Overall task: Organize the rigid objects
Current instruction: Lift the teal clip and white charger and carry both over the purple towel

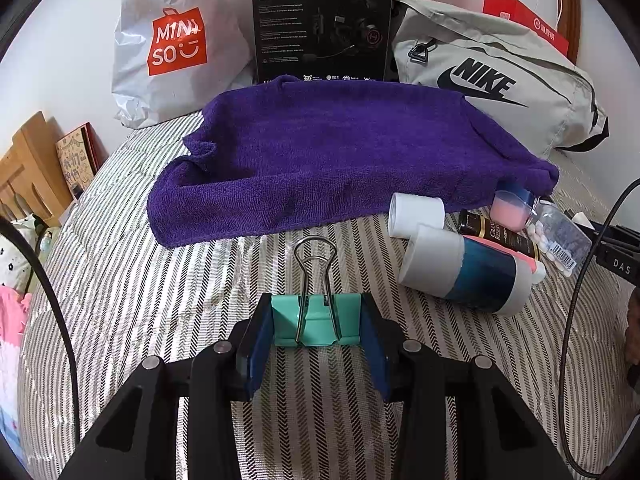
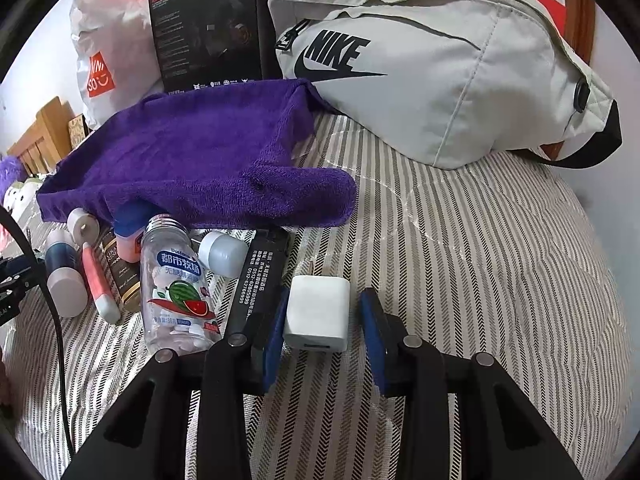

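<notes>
My left gripper is shut on a teal binder clip, its blue pads against both sides and the wire handle pointing forward, low over the striped bedspread. My right gripper is open around a white USB charger cube lying on the bedspread; the left pad is near it, the right pad stands apart. A purple towel lies ahead and also shows in the right wrist view.
Small items lie at the towel's edge: a white-capped blue bottle, a candy bottle, a black flat box, tubes. A grey Nike bag, a black headset box and a Miniso bag stand behind.
</notes>
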Demonstrator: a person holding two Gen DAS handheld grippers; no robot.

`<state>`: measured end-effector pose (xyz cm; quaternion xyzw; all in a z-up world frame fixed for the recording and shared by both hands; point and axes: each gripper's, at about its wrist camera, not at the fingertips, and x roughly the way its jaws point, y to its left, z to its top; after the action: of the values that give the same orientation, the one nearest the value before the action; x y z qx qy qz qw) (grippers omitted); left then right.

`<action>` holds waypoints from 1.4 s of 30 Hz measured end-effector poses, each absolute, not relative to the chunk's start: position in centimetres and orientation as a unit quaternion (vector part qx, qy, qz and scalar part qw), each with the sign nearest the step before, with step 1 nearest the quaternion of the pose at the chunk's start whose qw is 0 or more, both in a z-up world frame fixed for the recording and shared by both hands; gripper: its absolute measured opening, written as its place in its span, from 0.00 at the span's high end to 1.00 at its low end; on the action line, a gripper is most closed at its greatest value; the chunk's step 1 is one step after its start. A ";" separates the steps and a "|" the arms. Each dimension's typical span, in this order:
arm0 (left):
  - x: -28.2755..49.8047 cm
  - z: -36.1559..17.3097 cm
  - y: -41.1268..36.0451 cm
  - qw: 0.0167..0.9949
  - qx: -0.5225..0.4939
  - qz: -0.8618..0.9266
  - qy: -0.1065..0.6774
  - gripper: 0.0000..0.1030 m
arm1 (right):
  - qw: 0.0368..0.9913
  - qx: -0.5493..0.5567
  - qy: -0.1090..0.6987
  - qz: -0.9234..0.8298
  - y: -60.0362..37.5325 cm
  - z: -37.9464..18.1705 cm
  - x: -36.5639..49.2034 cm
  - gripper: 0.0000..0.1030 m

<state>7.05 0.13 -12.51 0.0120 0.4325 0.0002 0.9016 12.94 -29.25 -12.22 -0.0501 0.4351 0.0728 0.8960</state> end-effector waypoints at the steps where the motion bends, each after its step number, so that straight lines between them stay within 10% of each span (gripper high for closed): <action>1: 7.1 -12.5 0.1 0.902 0.015 0.001 0.432 0.61 | 0.896 -0.051 0.435 0.072 -29.2 -12.2 12.9 0.65; 42: 6.3 -10.2 0.8 0.902 -0.014 -0.024 0.431 0.62 | 0.888 -0.060 0.450 0.075 -29.1 -9.6 11.9 0.74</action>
<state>6.29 0.84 -10.24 -0.0140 0.4314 -0.0242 0.9017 11.89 -29.10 -9.58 -0.0596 0.4503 0.0754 0.8877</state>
